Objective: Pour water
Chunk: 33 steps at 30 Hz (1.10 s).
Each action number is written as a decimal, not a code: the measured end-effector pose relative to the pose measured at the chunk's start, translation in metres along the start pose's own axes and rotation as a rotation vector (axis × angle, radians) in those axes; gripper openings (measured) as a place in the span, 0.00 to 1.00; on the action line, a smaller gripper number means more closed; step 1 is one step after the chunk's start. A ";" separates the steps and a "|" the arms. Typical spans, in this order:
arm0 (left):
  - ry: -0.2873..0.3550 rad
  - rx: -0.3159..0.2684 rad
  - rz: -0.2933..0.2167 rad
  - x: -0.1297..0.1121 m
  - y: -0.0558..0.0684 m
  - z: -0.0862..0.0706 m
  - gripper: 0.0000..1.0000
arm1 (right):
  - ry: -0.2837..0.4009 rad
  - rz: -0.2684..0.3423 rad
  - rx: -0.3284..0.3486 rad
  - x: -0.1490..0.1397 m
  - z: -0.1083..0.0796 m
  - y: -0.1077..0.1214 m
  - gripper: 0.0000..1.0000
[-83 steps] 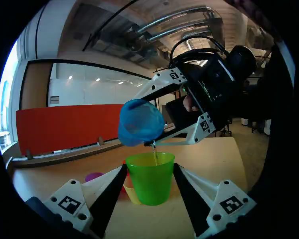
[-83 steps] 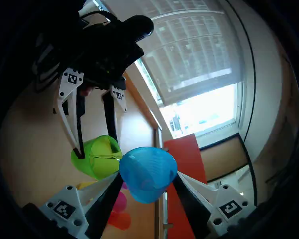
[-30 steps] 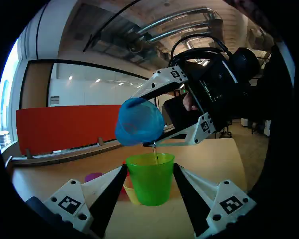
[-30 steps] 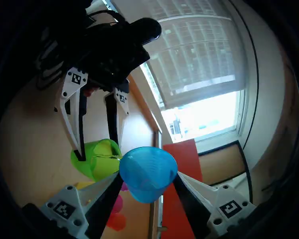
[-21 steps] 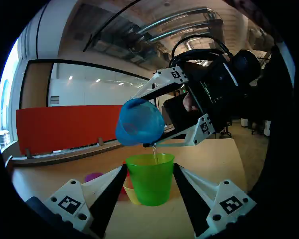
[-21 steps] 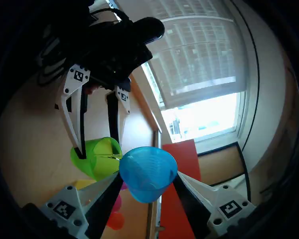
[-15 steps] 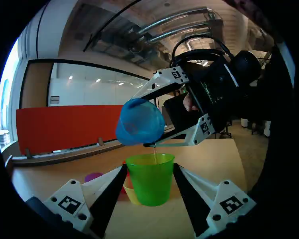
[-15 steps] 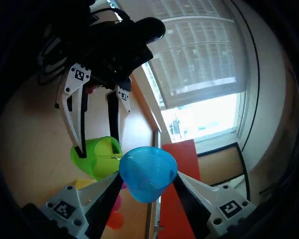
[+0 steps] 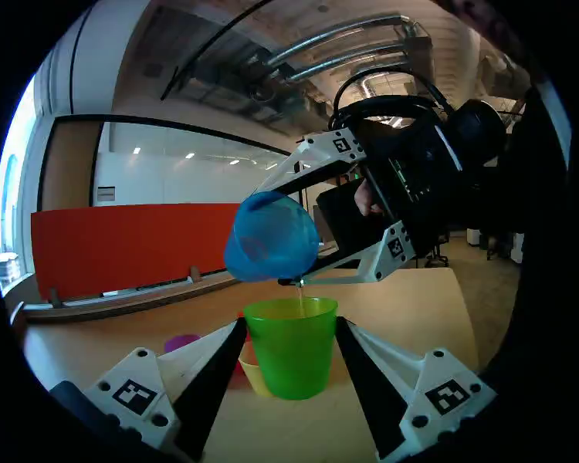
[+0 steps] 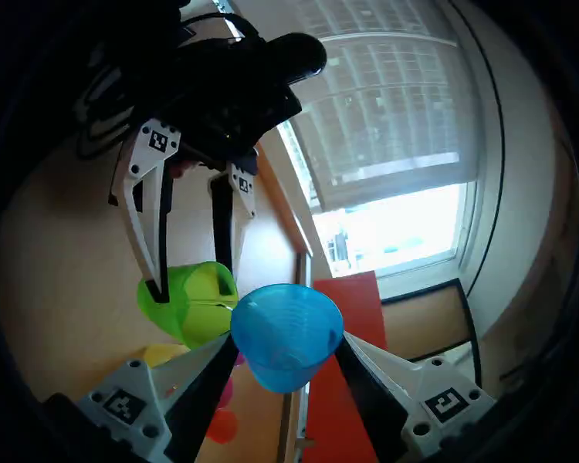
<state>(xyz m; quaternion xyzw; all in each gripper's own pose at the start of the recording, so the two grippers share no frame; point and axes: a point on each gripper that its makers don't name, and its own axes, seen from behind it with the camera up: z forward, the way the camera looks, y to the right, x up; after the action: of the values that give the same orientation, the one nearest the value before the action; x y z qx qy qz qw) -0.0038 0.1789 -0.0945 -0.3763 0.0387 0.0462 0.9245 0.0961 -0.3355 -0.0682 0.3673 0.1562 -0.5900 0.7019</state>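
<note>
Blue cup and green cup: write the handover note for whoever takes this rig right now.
Left tool: shut on the green cup, held upright over the table.
Right tool: shut on the blue cup, tipped just above the green cup's rim.
Done: the pour is under way; a thin stream of water falls from the blue cup into the green cup.
Left: probably finish emptying the blue cup, turn it upright, then set both cups down.
Note: a yellow cup stands close behind the green cup.
</note>
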 end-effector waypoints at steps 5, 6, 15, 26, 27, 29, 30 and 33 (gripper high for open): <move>0.000 0.001 0.000 -0.001 0.000 0.000 0.84 | 0.000 -0.007 -0.002 0.000 -0.001 0.000 0.88; 0.000 0.002 0.000 -0.001 0.000 0.000 0.84 | 0.000 -0.009 -0.003 0.000 -0.001 0.001 0.89; -0.001 0.002 0.000 -0.001 -0.001 -0.001 0.84 | 0.000 -0.022 -0.004 0.001 -0.001 0.001 0.89; 0.001 0.003 -0.001 -0.001 -0.001 -0.001 0.84 | -0.001 -0.044 -0.005 -0.001 0.001 0.001 0.89; 0.001 0.004 -0.001 -0.001 -0.001 -0.001 0.84 | -0.001 -0.045 -0.005 -0.002 0.001 0.001 0.89; 0.001 0.004 0.000 -0.001 -0.001 -0.001 0.84 | 0.000 -0.047 -0.006 -0.001 0.001 0.001 0.89; 0.001 0.005 0.000 -0.001 -0.002 -0.001 0.84 | 0.000 -0.048 -0.006 -0.001 0.001 0.001 0.89; 0.001 0.005 -0.001 -0.001 -0.002 -0.001 0.84 | 0.000 -0.054 -0.006 -0.001 0.001 0.001 0.88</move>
<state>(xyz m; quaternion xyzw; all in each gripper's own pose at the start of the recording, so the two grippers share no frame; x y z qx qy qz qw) -0.0042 0.1766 -0.0940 -0.3741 0.0391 0.0452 0.9255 0.0967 -0.3352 -0.0663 0.3606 0.1678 -0.6083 0.6869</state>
